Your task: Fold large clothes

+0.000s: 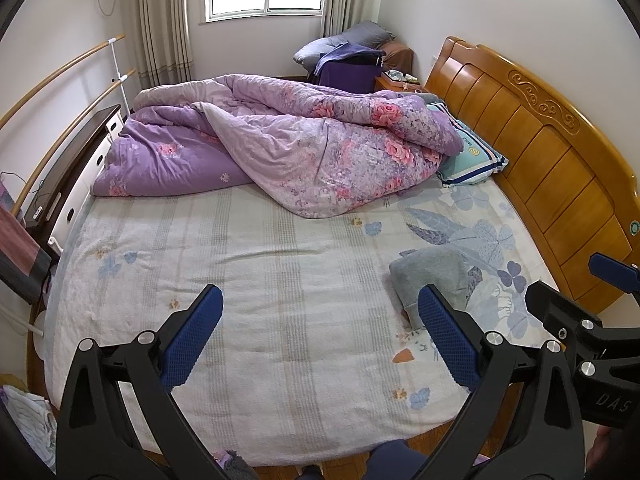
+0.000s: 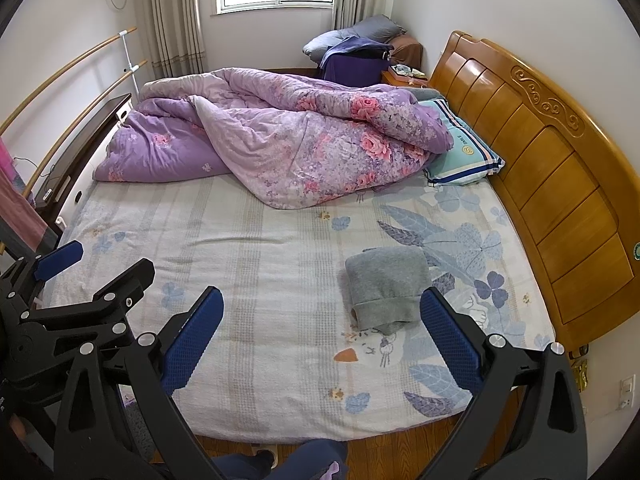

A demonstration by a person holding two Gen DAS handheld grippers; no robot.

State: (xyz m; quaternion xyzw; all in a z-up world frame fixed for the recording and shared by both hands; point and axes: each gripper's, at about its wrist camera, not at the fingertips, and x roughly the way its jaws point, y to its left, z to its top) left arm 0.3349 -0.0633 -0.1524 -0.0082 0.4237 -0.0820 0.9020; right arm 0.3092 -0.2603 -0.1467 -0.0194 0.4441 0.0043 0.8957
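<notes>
While folded, grey garment [image 2: 387, 289] beyond right gripper [image 2: 322, 332] (untouched)

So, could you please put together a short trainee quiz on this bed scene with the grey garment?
1. True or false: the grey garment lies already folded on the bed sheet.
2. Which is nearer the headboard: A the garment, B the purple quilt's dark end?
3. Fill in: both the left gripper and the right gripper are ____.

Key: 1 true; 2 A; 3 open.

Glossy wood headboard [image 2: 560, 168]; matt cloth garment [image 2: 388, 280].
</notes>
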